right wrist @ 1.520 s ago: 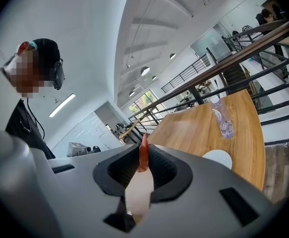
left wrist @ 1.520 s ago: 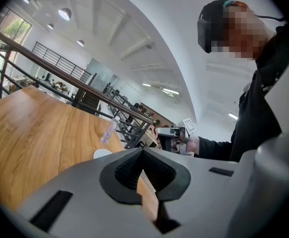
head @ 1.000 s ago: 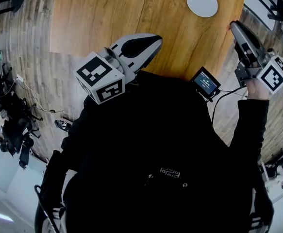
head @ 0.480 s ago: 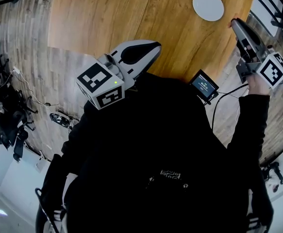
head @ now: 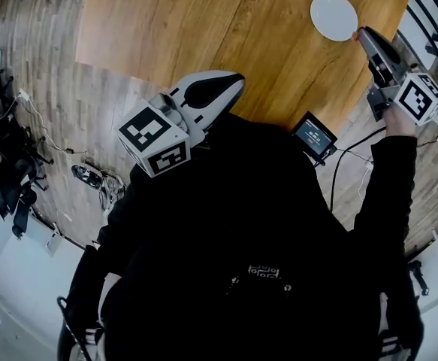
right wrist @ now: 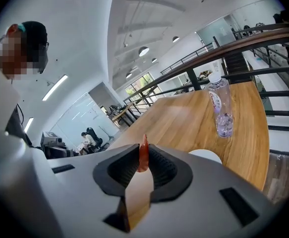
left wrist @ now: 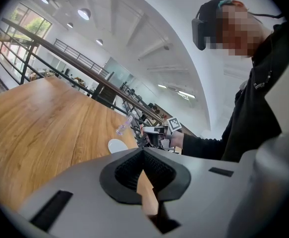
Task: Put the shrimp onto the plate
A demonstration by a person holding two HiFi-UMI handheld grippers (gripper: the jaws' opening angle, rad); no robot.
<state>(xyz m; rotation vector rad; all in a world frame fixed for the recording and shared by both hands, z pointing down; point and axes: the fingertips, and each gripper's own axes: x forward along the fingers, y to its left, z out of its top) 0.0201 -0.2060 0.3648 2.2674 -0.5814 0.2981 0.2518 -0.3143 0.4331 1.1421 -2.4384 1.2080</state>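
Right gripper (right wrist: pixel 143 150) is clamped on the shrimp (right wrist: pixel 144 158) just beside the plate (head: pixel 334 16) in the head view's upper right: centre over the plate, lower, then open; left gripper (left wrist: pixel 143 151) is closed and empty, so keep it clear.

The left gripper (head: pixel 239 77) and the right gripper (head: pixel 360 33) are smooth pale-grey shells, each with a long black inset on top. Each carries a white cube printed with black square markers: the left cube (head: pixel 152 140) and the right cube (head: pixel 419 97). Seen from behind the jaws, the pads (left wrist: pixel 159 171) are black and ribbed, set in a black collar, with dark slots (left wrist: pixel 52 217) in the shell. The person wears a black long-sleeved top (head: pixel 249 201) with a small white pattern (head: pixel 263 269) on the chest, and black headgear (left wrist: pixel 203 26). A small dark device with a lit blue screen (head: pixel 313 135) trails a black cable (head: pixel 345 155).
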